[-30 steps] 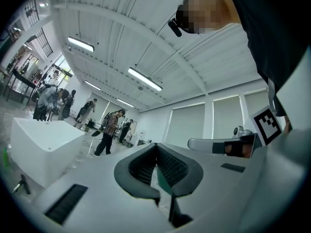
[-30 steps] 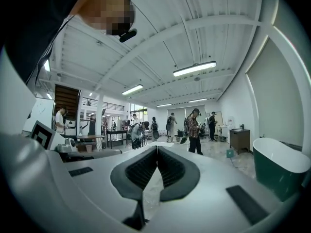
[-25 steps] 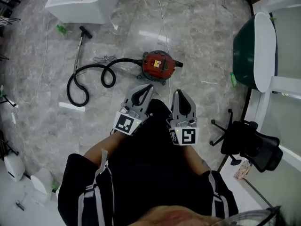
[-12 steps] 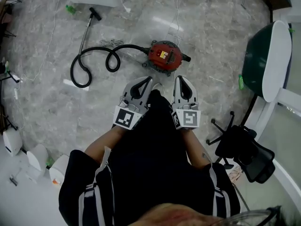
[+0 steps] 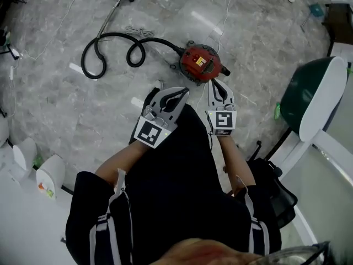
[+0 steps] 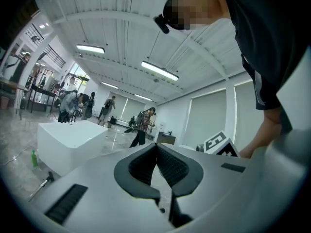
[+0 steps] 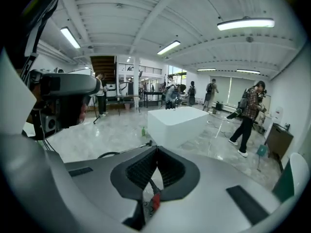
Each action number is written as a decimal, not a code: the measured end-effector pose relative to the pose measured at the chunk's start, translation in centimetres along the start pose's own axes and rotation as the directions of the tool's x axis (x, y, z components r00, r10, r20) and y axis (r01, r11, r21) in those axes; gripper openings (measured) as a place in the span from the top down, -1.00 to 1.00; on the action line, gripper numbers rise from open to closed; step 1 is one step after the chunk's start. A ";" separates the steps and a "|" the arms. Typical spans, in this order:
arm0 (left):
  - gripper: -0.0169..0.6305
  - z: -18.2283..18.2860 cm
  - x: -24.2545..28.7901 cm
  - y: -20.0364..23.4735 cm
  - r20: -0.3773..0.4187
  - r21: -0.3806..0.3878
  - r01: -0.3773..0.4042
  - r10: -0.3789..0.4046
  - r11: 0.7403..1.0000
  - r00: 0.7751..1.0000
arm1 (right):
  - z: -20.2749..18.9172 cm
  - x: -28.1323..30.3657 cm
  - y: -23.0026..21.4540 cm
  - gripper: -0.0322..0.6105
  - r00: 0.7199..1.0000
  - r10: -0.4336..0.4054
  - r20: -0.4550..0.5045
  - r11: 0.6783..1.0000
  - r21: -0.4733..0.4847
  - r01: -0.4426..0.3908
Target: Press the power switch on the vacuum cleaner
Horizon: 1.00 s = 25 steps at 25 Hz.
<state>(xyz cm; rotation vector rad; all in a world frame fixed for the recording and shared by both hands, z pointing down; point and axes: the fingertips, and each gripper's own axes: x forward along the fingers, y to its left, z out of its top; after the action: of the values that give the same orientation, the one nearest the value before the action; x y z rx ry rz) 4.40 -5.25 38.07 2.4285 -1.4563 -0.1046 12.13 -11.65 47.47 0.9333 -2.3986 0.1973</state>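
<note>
Nearest to us, in the lower middle of the head view, our two arms run up the frame from the black shirt. The left gripper (image 5: 183,92) and the right gripper (image 5: 219,83) are side by side just above centre. In each gripper's own view the ribbed dark pads meet at the tip, so both pairs of jaws are pressed together and hold nothing.

Just beyond them, in the upper middle, the round red vacuum cleaner canister with a yellow label on its lid (image 5: 201,63) stands on the grey marbled floor (image 5: 66,104). It lies up and slightly left of the right gripper's tips and up and right of the left one's. We judge the right gripper the nearer. In its own view a red sliver shows low in the gap under the closed pads, so the canister sits below the jaw line and the tips would need to dip. We cannot make out the power switch.

Farther off, the coiled black hose (image 5: 105,40) trails from the canister towards the upper left.
</note>
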 end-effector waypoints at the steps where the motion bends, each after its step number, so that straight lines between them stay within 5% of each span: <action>1: 0.89 -0.4 0.0 0.1 -0.010 -0.001 0.002 -0.002 1.000 1.000 | -0.2 0.8 0.4 0.85 1.000 0.022 -0.016 1.000 -0.018 -0.022; 6: 0.89 -2.0 0.2 1.3 -0.015 -0.057 -0.014 0.013 0.998 1.000 | -3.4 5.1 0.9 0.85 0.991 0.083 -0.106 0.991 -0.101 -0.093; 13: 0.89 -3.3 0.6 2.2 0.000 0.107 -0.030 0.030 0.994 1.000 | -10.7 12.0 -1.2 0.85 0.956 0.102 -0.276 0.977 -0.155 -0.149; 19: 0.89 -7.7 0.2 3.3 -0.080 -0.039 -0.065 0.061 0.997 0.995 | -18.5 17.7 -3.1 0.85 0.903 0.091 -0.420 0.947 -0.243 -0.209; 25: 0.89 -8.6 0.4 3.2 -0.084 0.016 -0.043 0.045 0.999 0.995 | -23.3 21.7 -5.4 0.85 0.892 0.061 -0.448 0.969 -0.186 -0.160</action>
<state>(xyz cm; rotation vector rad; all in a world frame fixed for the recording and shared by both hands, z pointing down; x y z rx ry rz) 3.79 -5.06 47.24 2.3798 -1.4771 0.0185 12.85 -20.73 78.43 0.5746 -2.0015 0.1620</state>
